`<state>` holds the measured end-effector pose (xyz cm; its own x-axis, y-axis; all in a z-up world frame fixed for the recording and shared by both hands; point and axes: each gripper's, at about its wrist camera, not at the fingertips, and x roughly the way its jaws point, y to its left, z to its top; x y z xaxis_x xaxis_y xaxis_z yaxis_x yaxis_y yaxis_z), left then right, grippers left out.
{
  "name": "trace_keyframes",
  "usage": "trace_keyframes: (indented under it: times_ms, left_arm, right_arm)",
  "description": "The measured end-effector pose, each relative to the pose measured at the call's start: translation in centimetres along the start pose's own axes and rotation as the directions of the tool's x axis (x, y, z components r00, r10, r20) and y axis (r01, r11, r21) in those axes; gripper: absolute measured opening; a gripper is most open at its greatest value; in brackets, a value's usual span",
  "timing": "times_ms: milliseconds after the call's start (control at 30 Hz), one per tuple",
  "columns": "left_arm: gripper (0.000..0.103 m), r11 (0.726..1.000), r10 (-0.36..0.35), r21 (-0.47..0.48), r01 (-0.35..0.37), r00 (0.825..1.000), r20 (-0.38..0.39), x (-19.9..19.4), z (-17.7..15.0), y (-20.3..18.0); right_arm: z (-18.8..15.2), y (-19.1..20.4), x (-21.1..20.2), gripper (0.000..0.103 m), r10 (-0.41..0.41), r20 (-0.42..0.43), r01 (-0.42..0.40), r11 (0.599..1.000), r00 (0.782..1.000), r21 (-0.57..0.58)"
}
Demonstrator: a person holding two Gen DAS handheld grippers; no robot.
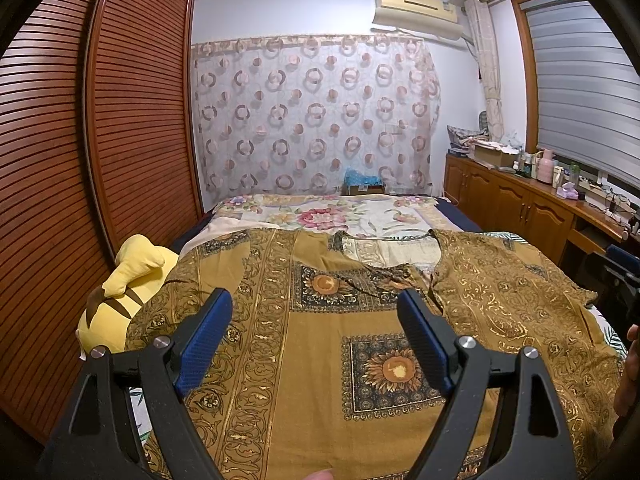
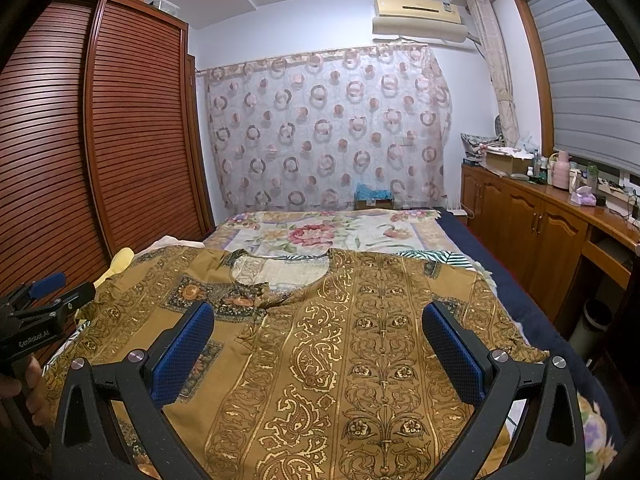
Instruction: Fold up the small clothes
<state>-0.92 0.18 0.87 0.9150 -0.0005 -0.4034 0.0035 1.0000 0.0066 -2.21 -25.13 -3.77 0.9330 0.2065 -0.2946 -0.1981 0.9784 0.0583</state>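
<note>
The left gripper (image 1: 316, 308) has its jaws wide apart, and nothing is between them. Its blue pads (image 1: 204, 336) hang over the shirt (image 1: 320, 340) and do not press on it. The right gripper (image 2: 318, 322) is open as wide as it goes, and it holds nothing too. Its blue pads (image 2: 182, 352) also sit above the shirt, apart from the cloth.

The shirt is gold-brown with dark flower squares and curly gold shapes. It lies spread out flat, front side up, on the near part of the bed (image 2: 472, 236). Its neck hole points to the far end of the bed. One sleeve reaches toward the left edge of the bed and the other toward the right edge.

In the right wrist view the left gripper shows at the left edge, held by a hand (image 2: 28, 384).

A yellow plush toy (image 1: 120, 292) lies at the left edge of the bed, just beside the shirt's sleeve. A flowery blanket (image 1: 320, 212) covers the far part of the bed. A brown wardrobe (image 1: 120, 120) stands left of the bed, and a low cabinet (image 1: 520, 200) runs along the right side.
</note>
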Motion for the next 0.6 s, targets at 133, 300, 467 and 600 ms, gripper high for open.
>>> trace_keyframes:
  times_ms: [133,300,467,600]
  left_arm:
    - [0.085,1.0,0.001,0.001,-0.001,1.0,0.0,-0.02,-0.02,-0.06]
    - [0.085,1.0,0.002,0.002,-0.002,1.0,0.0,-0.03,-0.05,-0.08]
    - [0.085,1.0,0.002,0.001,-0.002,1.0,0.003,-0.13,0.09,-0.03]
    - [0.085,1.0,0.002,0.001,-0.002,1.0,0.002,-0.14,0.16,-0.01]
  right_arm:
    - [0.17,0.09,0.06,0.103,-0.003,-0.001,0.003,1.0,1.0,-0.001]
    - [0.21,0.05,0.2,0.103,-0.002,0.0,0.002,1.0,1.0,0.0]
    - [0.27,0.04,0.19,0.103,-0.002,0.004,0.002,1.0,1.0,-0.002]
    - [0.29,0.04,0.2,0.103,-0.002,0.004,0.002,1.0,1.0,-0.002]
